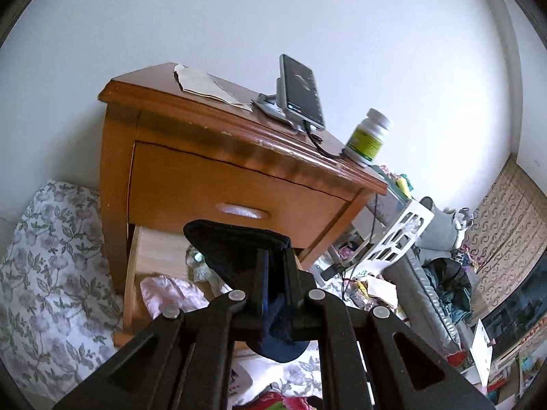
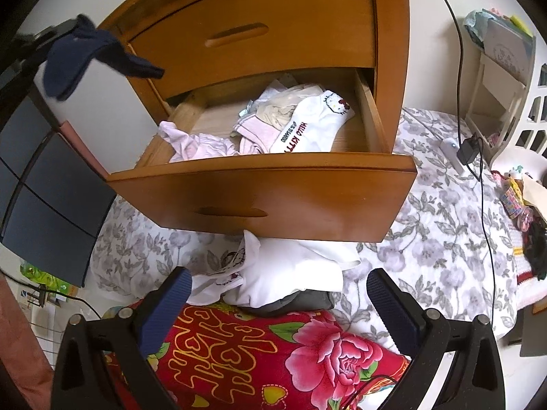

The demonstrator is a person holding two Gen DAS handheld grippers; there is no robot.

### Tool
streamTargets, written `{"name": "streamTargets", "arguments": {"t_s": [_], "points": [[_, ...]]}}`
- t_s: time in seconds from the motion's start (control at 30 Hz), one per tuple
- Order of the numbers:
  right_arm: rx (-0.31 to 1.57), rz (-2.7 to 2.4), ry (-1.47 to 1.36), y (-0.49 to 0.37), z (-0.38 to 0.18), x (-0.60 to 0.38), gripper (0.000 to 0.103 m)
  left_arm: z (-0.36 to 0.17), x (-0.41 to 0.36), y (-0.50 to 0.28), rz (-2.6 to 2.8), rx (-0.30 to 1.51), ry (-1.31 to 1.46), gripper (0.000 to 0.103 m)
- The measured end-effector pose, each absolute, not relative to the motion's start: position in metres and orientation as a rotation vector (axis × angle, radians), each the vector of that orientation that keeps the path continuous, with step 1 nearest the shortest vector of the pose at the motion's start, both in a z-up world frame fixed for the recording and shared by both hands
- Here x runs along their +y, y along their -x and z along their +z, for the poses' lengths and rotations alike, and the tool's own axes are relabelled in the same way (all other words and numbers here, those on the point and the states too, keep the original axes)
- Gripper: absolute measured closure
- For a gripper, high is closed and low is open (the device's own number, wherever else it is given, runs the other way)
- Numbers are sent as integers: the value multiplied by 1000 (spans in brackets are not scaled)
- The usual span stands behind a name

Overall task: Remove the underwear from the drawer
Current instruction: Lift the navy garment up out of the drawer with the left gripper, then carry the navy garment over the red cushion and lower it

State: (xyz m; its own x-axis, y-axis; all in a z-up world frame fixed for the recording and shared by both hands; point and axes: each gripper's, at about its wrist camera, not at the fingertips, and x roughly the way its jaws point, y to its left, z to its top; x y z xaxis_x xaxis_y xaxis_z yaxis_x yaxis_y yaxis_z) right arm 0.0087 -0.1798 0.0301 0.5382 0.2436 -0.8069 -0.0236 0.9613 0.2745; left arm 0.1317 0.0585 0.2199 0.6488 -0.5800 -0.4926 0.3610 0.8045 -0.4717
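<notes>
The left hand-held gripper [image 1: 273, 294] is clenching a dark navy piece of underwear [image 1: 236, 249], holding it up in the air in front of the wooden nightstand [image 1: 191, 157], clear of the open bottom drawer [image 2: 266, 191]. The right hand-held gripper [image 2: 278, 294] is standing released, jaws wide, over a white garment pile [image 2: 290, 270] at 6 o'clock of the drawer. Inside the drawer, a white sock [image 2: 307, 126] is showing "HELLO KITTY" in red letters, with pink garments [image 2: 195, 143] lying at its 9 o'clock.

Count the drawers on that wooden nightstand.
2: the upper drawer is shut; the lower drawer is pulled open, with clothes inside. Any lower ones would be hidden.
</notes>
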Motion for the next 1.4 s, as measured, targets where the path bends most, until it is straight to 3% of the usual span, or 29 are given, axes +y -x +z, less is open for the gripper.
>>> {"name": "streamTargets", "arguments": {"t_s": [0.6, 1.4], "points": [[974, 181, -218, 10, 37, -161, 0, 150, 48, -72, -544, 864, 333, 96], [996, 168, -252, 9, 26, -173, 0, 43, 6, -83, -513, 1165, 261, 96]]}}
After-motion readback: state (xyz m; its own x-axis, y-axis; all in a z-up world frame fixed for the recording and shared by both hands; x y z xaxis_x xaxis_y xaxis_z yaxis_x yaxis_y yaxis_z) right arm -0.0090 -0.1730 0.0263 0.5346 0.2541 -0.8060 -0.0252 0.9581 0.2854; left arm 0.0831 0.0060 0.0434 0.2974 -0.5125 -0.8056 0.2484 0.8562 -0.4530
